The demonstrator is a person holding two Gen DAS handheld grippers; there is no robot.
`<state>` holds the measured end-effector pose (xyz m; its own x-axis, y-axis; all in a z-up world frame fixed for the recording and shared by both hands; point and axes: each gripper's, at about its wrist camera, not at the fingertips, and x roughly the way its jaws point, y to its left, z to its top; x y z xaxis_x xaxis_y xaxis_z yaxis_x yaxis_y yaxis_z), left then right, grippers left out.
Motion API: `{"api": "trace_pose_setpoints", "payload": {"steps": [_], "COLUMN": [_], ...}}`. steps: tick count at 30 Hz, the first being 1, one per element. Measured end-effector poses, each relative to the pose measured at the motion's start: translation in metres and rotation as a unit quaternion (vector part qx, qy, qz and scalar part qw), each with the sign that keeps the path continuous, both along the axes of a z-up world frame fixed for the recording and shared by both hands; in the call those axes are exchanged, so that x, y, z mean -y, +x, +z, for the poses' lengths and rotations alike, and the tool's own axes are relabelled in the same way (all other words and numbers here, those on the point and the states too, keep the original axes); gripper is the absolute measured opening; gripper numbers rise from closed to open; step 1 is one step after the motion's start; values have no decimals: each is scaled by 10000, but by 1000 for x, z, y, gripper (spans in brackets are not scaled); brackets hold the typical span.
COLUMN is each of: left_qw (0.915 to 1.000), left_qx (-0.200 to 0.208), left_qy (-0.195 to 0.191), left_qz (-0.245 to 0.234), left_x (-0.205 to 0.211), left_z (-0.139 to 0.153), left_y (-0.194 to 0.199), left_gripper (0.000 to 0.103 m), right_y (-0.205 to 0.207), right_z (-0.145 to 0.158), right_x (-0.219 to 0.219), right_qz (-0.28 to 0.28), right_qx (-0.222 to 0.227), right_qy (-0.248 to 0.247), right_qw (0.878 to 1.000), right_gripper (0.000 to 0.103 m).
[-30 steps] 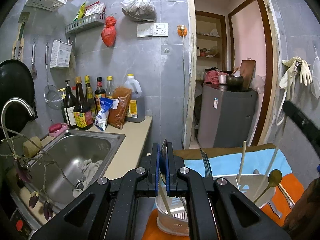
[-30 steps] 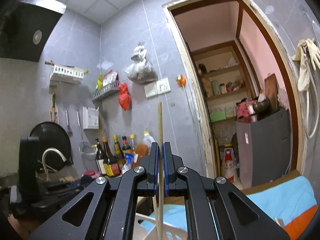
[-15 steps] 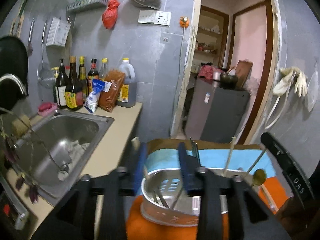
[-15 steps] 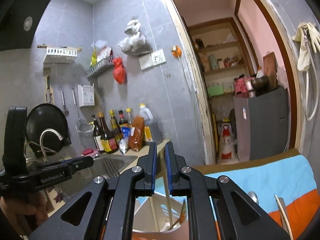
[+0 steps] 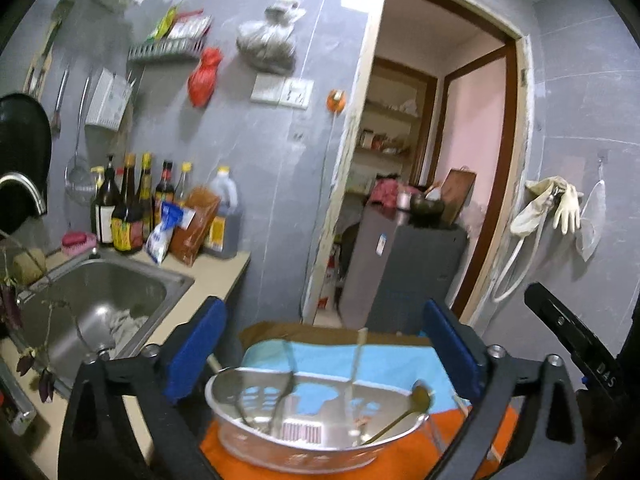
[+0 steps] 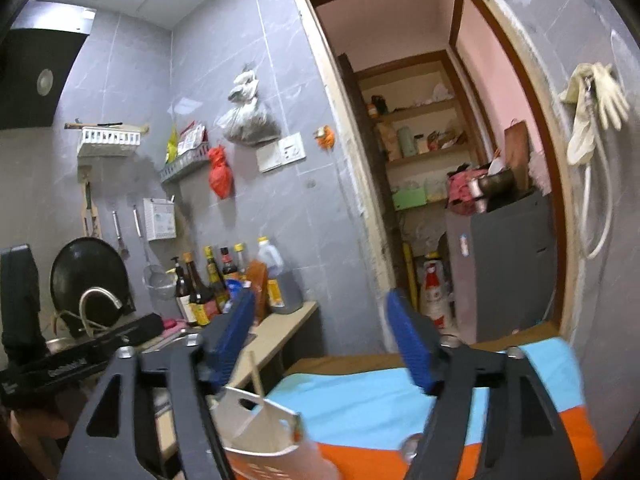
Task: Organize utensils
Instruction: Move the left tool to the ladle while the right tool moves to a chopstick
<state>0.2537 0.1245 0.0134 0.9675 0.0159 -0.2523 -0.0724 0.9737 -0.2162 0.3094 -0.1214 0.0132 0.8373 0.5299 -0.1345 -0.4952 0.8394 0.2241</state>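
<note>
Left gripper (image 5: 326,344), right gripper (image 6: 320,340): jaws just opening wide, holding nothing; released utensils now standing in holder (image 5: 256,440).

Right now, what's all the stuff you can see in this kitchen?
Holder: one, white, on the cloth.
Fork: one, metal, in holder.
Chopstick: one, pale, in holder.
Spoon: one, gold, in holder.
Cloth: one, blue and orange, under holder.
Sink: one, steel, left.
Bottles: several, dark, behind sink.
Red bag: one, on wall.
Gloves: pale, hanging by door.
Fridge: one, grey, through doorway.
Left gripper: black, blue pads, open, empty.
Right gripper: same, open, empty.
</note>
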Motion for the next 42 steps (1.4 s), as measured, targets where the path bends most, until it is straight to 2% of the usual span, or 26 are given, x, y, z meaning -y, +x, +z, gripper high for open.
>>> {"api": "trace_pose_setpoints", "payload": {"steps": [4,7,15,22,31,36,42], "left_qw": [9999,9996,9985,9959,9907,9878,9837], "left_qx": [131,167,76,-115,-709,-1028,-1396], "left_qy": [73,151,340,532,602,700,764], "left_qz": [-53,-143,-432,-718,-997,-938,-839], "left_x": [28,50,102,146,186,202,212], "left_z": [8,8,-3,-26,-73,-97,-123], "left_y": [0,1,8,11,25,40,69], "left_gripper": [99,99,100,100,100,100,99], "right_y": [-2,-4,0,6,19,30,44], "right_z": [8,10,1,-23,-61,-86,-114], "right_x": [31,57,104,138,169,177,183], "right_qz": [-169,-329,-602,-733,-678,-563,-450], "right_qx": [67,83,-31,-302,-787,-1140,-1649], "right_qy": [-122,-188,-559,-875,-1122,-1235,-1284], "right_qw": [9998,9992,9966,9930,9882,9842,9769], "right_gripper": [89,103,103,103,102,95,80]}}
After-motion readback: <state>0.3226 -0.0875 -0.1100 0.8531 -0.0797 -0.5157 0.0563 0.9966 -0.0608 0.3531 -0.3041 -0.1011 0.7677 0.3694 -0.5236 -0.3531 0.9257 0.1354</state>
